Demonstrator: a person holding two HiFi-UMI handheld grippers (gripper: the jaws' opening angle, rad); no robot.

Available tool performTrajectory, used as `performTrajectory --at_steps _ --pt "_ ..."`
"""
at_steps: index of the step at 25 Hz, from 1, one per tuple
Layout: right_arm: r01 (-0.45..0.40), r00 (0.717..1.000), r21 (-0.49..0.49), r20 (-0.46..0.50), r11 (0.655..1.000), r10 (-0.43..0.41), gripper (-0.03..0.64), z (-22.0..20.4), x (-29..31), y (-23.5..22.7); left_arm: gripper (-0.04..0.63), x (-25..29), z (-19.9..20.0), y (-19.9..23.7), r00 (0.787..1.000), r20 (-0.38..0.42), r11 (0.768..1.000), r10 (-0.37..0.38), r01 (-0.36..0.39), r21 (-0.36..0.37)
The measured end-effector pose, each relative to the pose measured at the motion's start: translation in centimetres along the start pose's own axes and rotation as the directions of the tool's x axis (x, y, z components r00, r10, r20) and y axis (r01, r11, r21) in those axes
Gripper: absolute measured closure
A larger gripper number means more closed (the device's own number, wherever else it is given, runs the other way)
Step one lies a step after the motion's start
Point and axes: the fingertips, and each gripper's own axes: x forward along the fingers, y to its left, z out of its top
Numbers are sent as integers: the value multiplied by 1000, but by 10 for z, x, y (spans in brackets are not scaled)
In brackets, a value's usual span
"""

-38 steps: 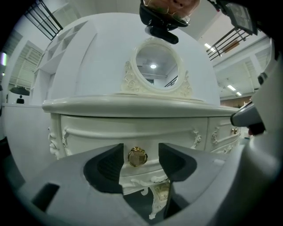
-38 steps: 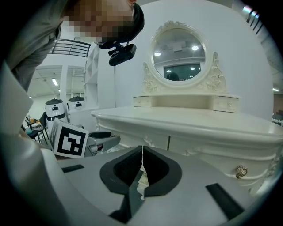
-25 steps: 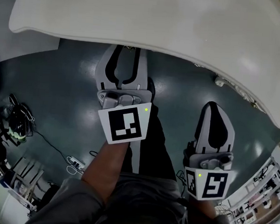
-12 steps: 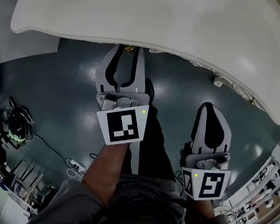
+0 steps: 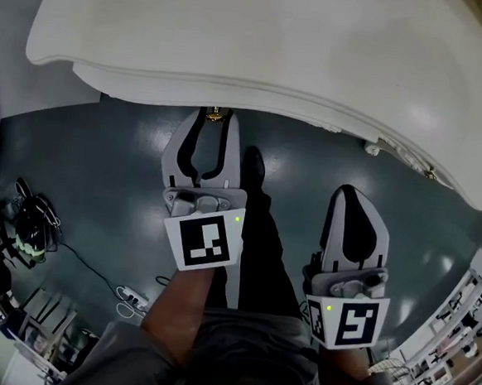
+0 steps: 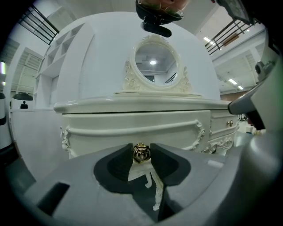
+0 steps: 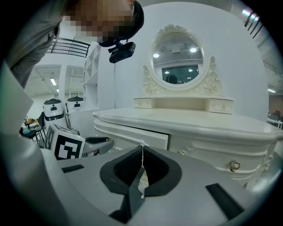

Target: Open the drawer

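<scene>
Head view: the left gripper [image 5: 213, 125] reached toward twelve o'clock, its tips at the gold knob [image 5: 215, 111] under the cream dressing table [image 5: 278, 41], and the drawer [image 5: 232, 91] front stood out a little from beneath the tabletop. Down at four o'clock, the right gripper [image 5: 351, 193] hung over the dark floor [image 5: 102, 160], well apart from the table. Left gripper view: the jaws had just been closing, and there it was, the pads clamped on that gold knob [image 6: 141, 153] from either side, the drawer [image 6: 132, 128] front dead ahead, the oval mirror [image 6: 152, 66] up at twelve. Right gripper view: jaws pressed together on nothing, the drawer [image 7: 132, 134] at eleven o'clock jutting from the table's face.
</scene>
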Motion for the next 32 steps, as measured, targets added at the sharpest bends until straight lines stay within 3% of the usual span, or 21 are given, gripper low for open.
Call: performTrajectory --at_steps 16,32 --pt "15 999 -6 50 1000 -14 601 5 -33 47 463 -51 -16 7 998 -21 998 -51 52 35" --pt "28 997 -13 77 1000 -27 601 18 -34 71 463 -61 -21 5 994 -44 992 -103 106 65"
